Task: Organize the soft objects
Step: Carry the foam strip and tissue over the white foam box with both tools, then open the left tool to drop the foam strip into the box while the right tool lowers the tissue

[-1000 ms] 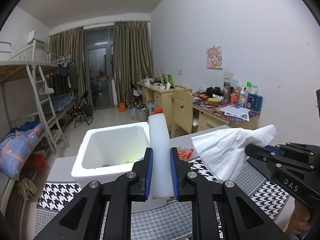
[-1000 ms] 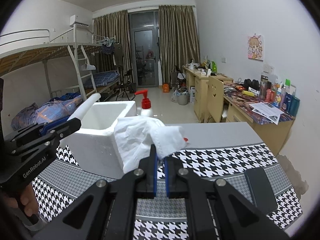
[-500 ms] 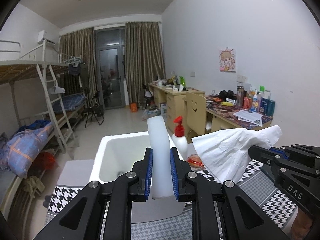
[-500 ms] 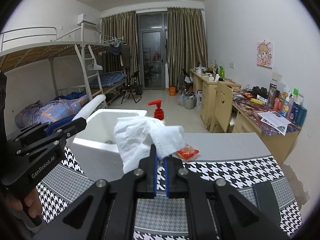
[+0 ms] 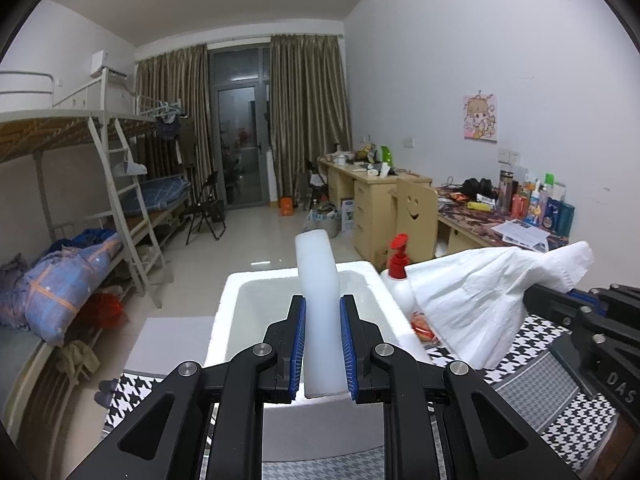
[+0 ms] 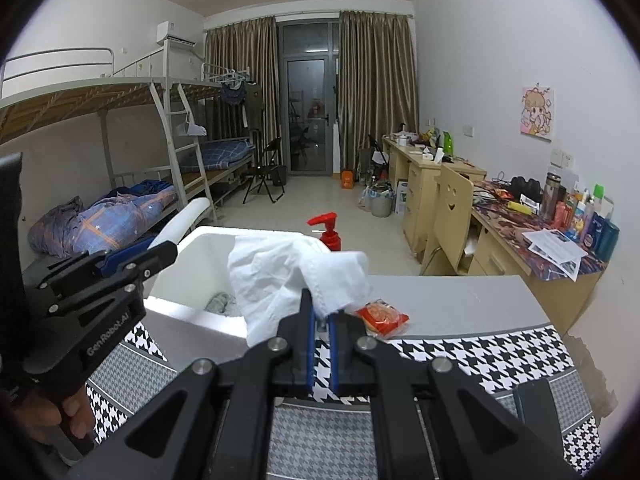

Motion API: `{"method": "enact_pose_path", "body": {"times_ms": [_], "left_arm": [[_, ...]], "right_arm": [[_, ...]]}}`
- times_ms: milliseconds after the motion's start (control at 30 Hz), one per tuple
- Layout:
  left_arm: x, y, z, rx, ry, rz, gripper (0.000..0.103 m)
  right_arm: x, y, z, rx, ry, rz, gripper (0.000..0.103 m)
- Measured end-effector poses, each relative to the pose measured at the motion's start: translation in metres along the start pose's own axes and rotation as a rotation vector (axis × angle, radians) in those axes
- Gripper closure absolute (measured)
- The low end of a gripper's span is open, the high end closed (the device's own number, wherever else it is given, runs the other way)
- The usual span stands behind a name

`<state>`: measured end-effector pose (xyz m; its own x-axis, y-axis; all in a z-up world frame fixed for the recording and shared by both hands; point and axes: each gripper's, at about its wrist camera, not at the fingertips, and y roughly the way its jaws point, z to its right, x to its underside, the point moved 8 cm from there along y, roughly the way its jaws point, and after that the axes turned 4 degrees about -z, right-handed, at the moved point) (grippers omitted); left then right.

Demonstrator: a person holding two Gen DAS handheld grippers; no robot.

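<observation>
Left wrist view: since 1 second ago the red-capped pump bottle (image 5: 400,276) has come into sight behind the white foam box (image 5: 228,312), and the box now lies more squarely under the left gripper (image 5: 323,344). Its blue-padded fingers (image 5: 299,344) grip a smooth white foam strip (image 5: 320,304) that stands upright over the box's near wall. To the right, the right gripper (image 5: 536,296) holds a crinkled white tissue (image 5: 480,300) just beside the box's right rim. Open floor lies beyond the box's far wall.

Right wrist view: the box has slid left and more of the grey surface (image 6: 460,292) shows than before. The right gripper (image 6: 321,320) has its fingers closed on the tissue (image 6: 276,280), which droops over the box's near corner (image 6: 208,312). A crumpled grey thing lies inside the box. A glossy orange packet (image 6: 382,314) lies on the surface just right of the fingers. The left gripper (image 6: 160,250) hangs over the box's left rim. The houndstooth mat (image 6: 472,356) covers the near surface.
</observation>
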<state>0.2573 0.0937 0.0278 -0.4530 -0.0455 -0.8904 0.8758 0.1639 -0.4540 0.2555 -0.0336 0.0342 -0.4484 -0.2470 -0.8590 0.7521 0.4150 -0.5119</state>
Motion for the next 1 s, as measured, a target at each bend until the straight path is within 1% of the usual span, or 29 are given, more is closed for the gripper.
{"method": "enact_pose_path", "body": {"times_ms": [100,367,467,567,667,700,767,833,867,900,933,1000], "left_arm": [[0.001,0.007,-0.007,-0.004,-0.017,-0.015,0.085],[-0.002,0.023,-0.015,-0.029,-0.012,-0.032,0.085],[-0.001,0.03,-0.018,-0.025,-0.012,-0.046,0.085],[0.002,0.038,-0.018,-0.001,-0.012,-0.065,0.084],[0.003,0.046,-0.016,0.022,-0.009,-0.083,0.081],[0.004,0.05,-0.016,0.029,0.0,-0.092,0.076],[0.007,0.055,-0.019,0.029,0.004,-0.108,0.075],[0.01,0.058,-0.023,0.014,-0.005,-0.121,0.061],[0.01,0.057,-0.026,0.009,-0.013,-0.118,0.046],[0.01,0.055,-0.03,0.004,-0.02,-0.11,0.035],[0.01,0.053,-0.033,-0.004,-0.027,-0.101,0.031],[0.01,0.049,-0.038,-0.016,-0.044,-0.089,0.017]], "right_arm": [[-0.003,0.004,-0.004,-0.007,-0.004,-0.004,0.095],[-0.011,0.02,-0.011,-0.014,-0.015,-0.021,0.095],[-0.011,0.026,-0.014,-0.011,-0.012,-0.031,0.095],[-0.012,0.032,-0.014,-0.003,-0.015,-0.042,0.095],[-0.014,0.036,-0.014,0.003,-0.016,-0.047,0.095],[-0.015,0.038,-0.014,0.004,-0.013,-0.051,0.095],[-0.015,0.041,-0.015,0.006,-0.011,-0.061,0.095],[-0.015,0.042,-0.015,0.009,-0.012,-0.065,0.095],[-0.015,0.043,-0.015,0.011,-0.015,-0.066,0.095],[-0.016,0.043,-0.016,0.013,-0.015,-0.066,0.095],[-0.017,0.044,-0.016,0.012,-0.015,-0.066,0.095],[-0.018,0.044,-0.016,0.009,-0.015,-0.064,0.095]]}}
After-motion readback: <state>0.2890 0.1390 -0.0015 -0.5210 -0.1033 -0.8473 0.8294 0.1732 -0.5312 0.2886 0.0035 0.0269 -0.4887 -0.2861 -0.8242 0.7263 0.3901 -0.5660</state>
